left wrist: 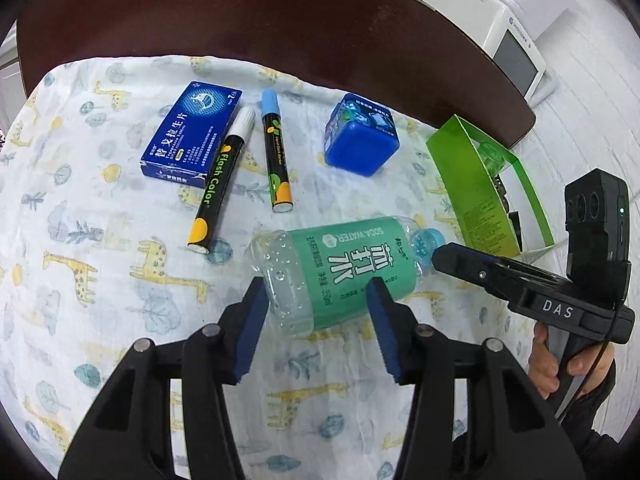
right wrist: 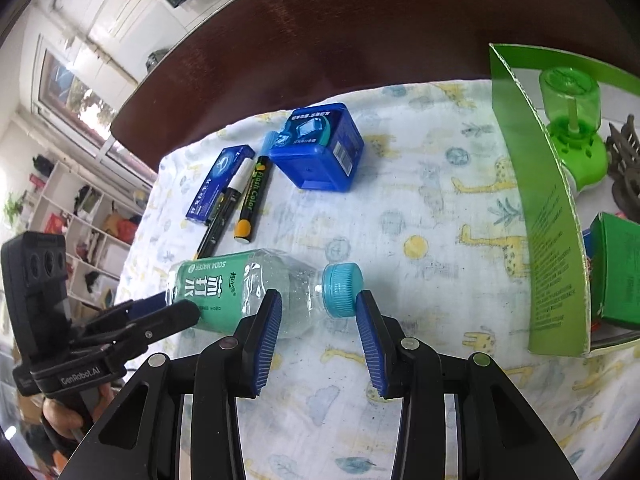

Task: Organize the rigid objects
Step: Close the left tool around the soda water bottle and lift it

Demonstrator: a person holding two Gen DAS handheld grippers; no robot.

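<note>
A clear soda water bottle (left wrist: 340,264) with a green label and a blue cap (right wrist: 342,288) lies on its side on the giraffe-print cloth (left wrist: 100,280). My left gripper (left wrist: 316,292) is open. Its blue pads (left wrist: 256,312) stand over the bottle's base end and label, set along the bottle rather than across it. My right gripper (right wrist: 318,300) is open at the other end, with the neck and cap just past its fingertips. In the left wrist view its tip (left wrist: 440,256) meets the cap. No pad visibly presses on the bottle.
A blue medicine box (left wrist: 192,132), two markers (left wrist: 222,176) (left wrist: 274,152) and a blue square container (left wrist: 360,136) lie further back in a row. A green open package (right wrist: 536,200) with a green device stands at the right beside a green box (right wrist: 616,268). The dark wooden table edge (left wrist: 280,20) lies beyond.
</note>
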